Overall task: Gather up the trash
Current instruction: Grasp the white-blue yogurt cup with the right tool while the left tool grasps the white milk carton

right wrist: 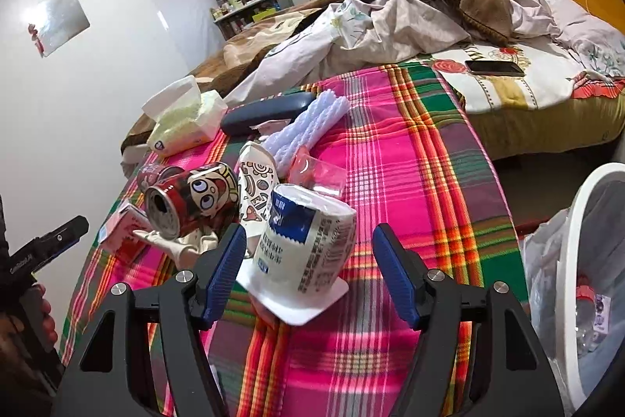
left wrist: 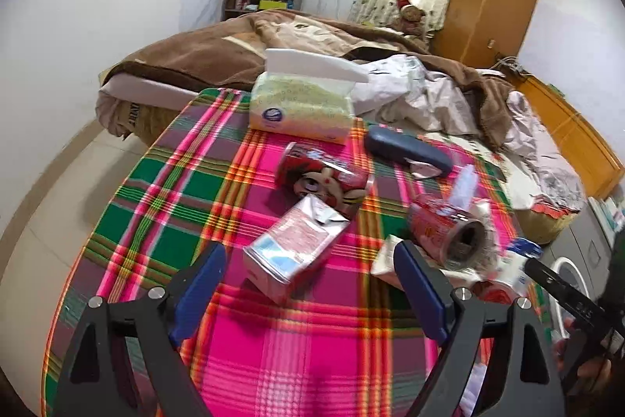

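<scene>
Trash lies on a plaid-covered table (left wrist: 273, 358). In the left wrist view my left gripper (left wrist: 308, 276) is open just short of a pink and silver carton (left wrist: 297, 241). Beyond lie a red cartoon can (left wrist: 324, 178) and a second red can (left wrist: 445, 225). In the right wrist view my right gripper (right wrist: 308, 260) is open around a white and blue cup-like packet (right wrist: 308, 241) lying on its side, not touching it. The red cans (right wrist: 191, 198) and pink carton (right wrist: 125, 225) lie to its left.
A tissue pack (left wrist: 300, 108), a dark blue case (left wrist: 406, 147) and a ribbed lilac piece (right wrist: 308, 127) lie at the table's far side. A white bin with a liner (right wrist: 578, 268) stands at the right. A bed (right wrist: 508, 85) with a phone (right wrist: 494, 68) lies behind.
</scene>
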Motion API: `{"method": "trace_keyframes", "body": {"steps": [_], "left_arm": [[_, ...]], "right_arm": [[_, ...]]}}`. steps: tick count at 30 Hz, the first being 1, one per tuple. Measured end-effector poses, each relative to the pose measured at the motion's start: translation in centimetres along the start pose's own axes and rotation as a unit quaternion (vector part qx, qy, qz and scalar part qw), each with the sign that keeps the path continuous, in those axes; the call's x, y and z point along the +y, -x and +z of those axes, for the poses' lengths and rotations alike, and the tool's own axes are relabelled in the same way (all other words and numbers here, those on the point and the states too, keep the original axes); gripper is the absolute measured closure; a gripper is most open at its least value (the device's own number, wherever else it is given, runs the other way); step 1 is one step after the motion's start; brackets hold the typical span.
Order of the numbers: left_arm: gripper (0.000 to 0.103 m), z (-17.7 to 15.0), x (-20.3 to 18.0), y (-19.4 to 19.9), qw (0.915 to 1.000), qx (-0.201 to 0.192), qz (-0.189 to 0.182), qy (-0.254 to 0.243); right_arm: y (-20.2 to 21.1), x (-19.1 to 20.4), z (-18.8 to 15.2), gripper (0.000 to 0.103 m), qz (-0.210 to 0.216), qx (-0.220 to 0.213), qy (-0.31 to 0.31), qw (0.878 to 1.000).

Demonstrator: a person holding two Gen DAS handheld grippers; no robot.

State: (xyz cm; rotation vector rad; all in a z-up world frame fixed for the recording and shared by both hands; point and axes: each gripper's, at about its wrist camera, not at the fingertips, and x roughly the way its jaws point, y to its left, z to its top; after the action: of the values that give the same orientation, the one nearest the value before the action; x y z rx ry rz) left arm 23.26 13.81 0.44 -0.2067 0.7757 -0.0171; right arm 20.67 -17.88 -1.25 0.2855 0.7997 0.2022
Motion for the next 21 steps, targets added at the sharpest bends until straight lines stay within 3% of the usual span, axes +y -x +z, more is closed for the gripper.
{"method": "trace_keyframes", "body": {"steps": [7, 15, 21], "left_arm": [[0.014, 0.0, 0.2, -2.7, 0.9991, 0.023, 0.018, -0.03], [0.014, -0.2, 0.0, -4.7, 0.9978, 0.046, 0.014, -0.044], [0.032, -0.2, -0.1, -5.3, 0.9975, 0.057, 0.005, -0.041]], "right_arm": [[-1.5, 0.2, 0.2, 0.034, -0.012, 0.016, 0.001, 1.0], [-1.8, -0.1, 0.4, 0.034, -0.021, 0.016, -0.002, 1.0], [-1.6, 0.1, 0.4, 0.042, -0.021, 0.012, 0.004, 1.0]]}}
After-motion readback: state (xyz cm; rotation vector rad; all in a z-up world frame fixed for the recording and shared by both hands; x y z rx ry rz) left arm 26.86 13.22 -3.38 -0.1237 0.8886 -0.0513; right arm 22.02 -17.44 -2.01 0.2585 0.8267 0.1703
